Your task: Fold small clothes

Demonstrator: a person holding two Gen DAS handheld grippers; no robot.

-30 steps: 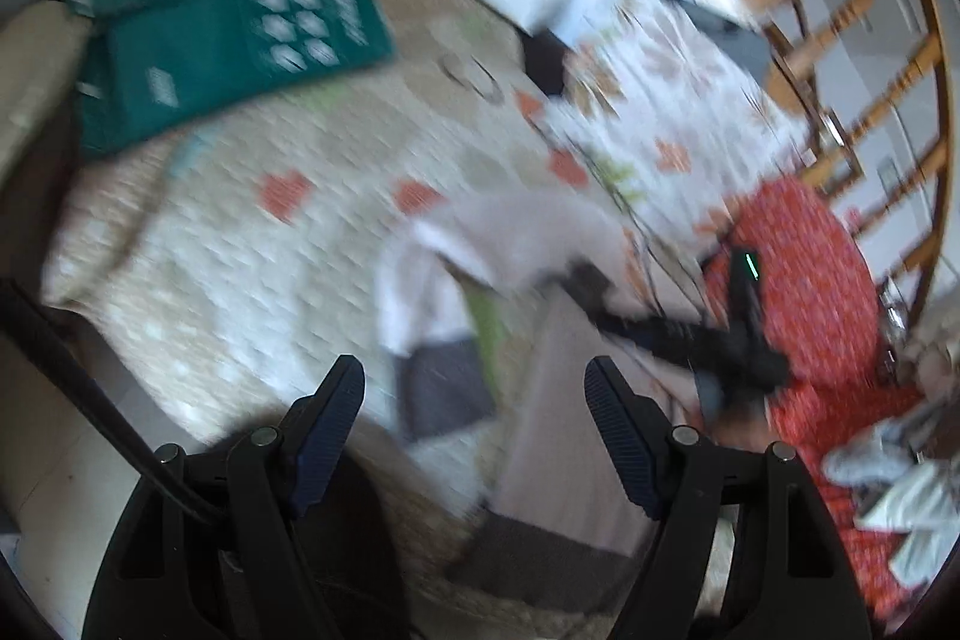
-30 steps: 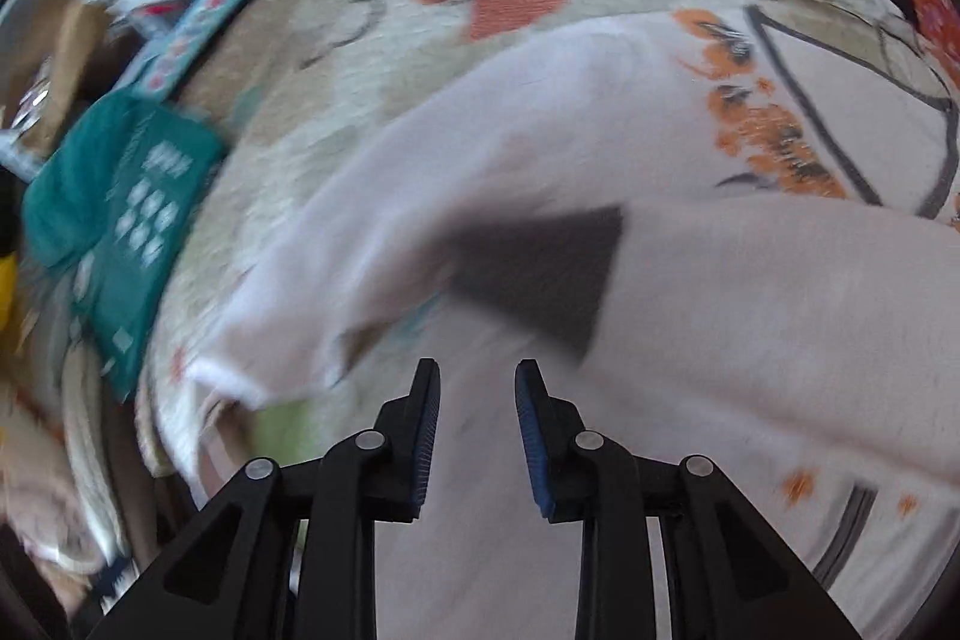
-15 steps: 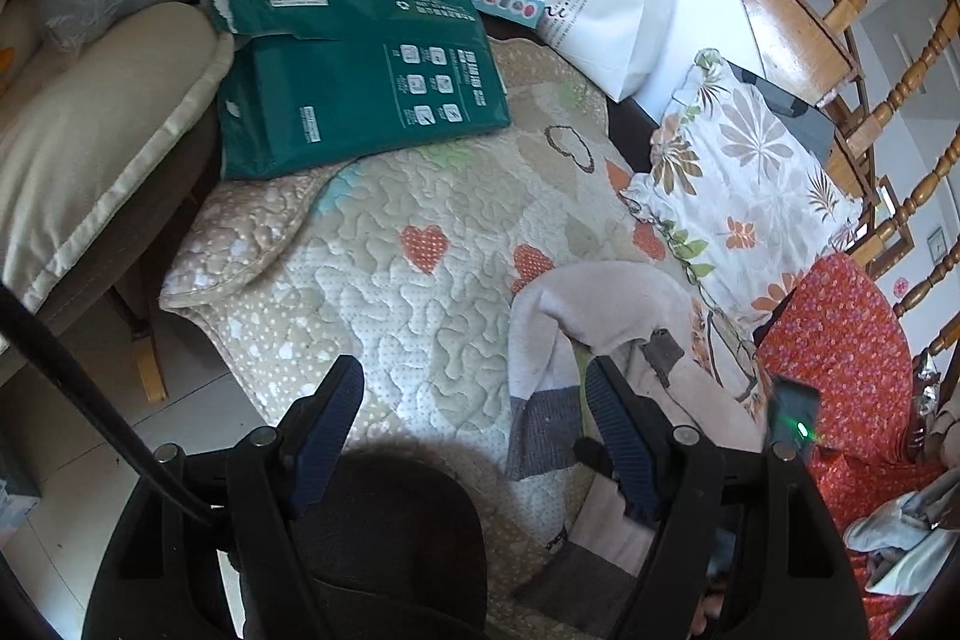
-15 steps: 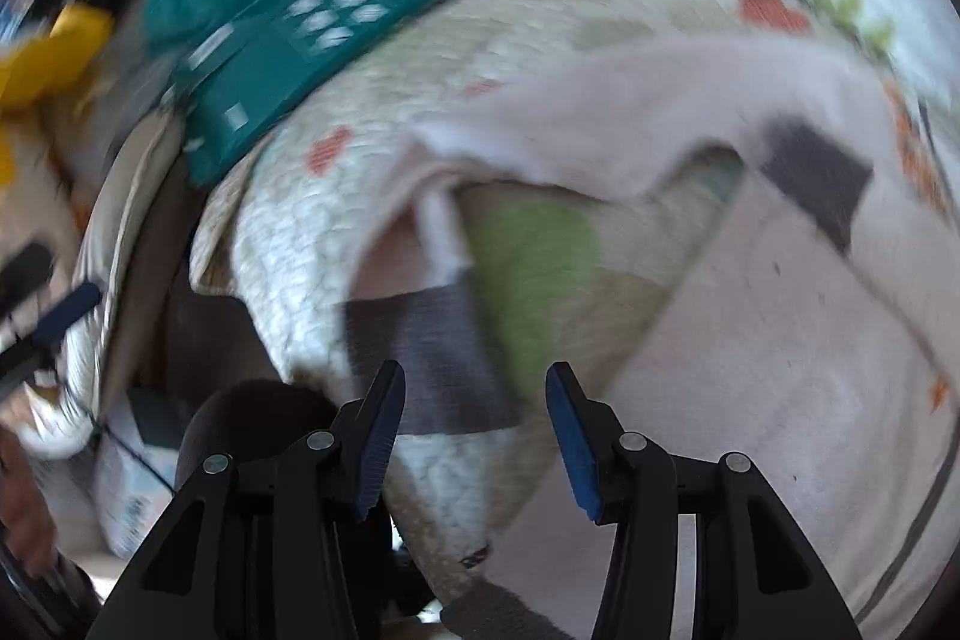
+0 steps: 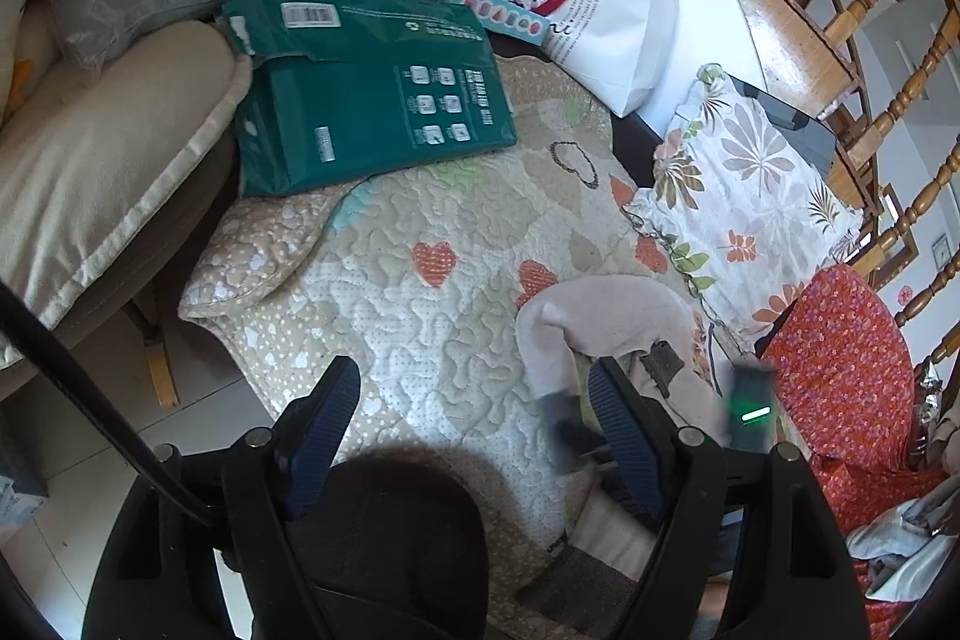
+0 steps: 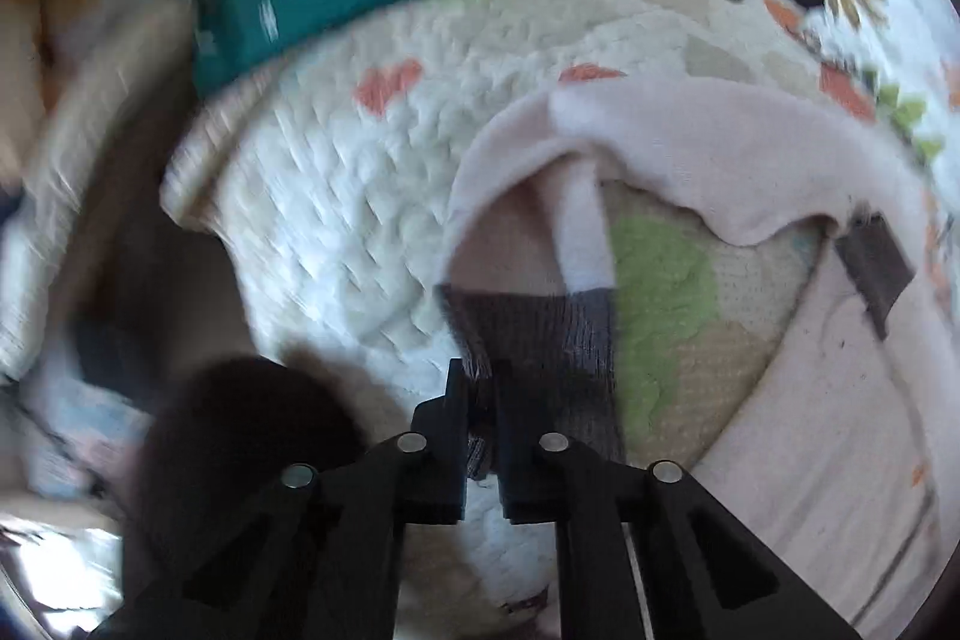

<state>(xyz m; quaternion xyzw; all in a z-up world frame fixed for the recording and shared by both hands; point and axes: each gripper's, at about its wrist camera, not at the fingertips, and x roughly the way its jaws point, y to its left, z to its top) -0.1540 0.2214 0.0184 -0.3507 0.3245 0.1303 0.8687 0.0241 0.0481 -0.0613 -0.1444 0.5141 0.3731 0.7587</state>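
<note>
A small pale pink garment (image 5: 600,316) with dark grey cuffs lies on the heart-print quilt (image 5: 432,316). It also shows in the right wrist view (image 6: 720,142), one sleeve folded over. My right gripper (image 6: 480,388) is shut on the grey cuff (image 6: 540,328) of that sleeve. In the left wrist view the right gripper (image 5: 576,436) shows blurred beside the garment. My left gripper (image 5: 474,430) is open and empty, held above the quilt's near edge, left of the garment.
A green package (image 5: 372,112) lies on the quilt's far side. A leaf-print pillow (image 5: 744,196) and a red floral cloth (image 5: 852,376) lie at the right. A white paper bag (image 5: 600,22) stands behind. A beige cushion (image 5: 102,160) is at the left.
My right gripper moved down to the sleeve's grey cuff and closed on it. My left gripper stayed open and drew back a little toward the quilt's near edge.
</note>
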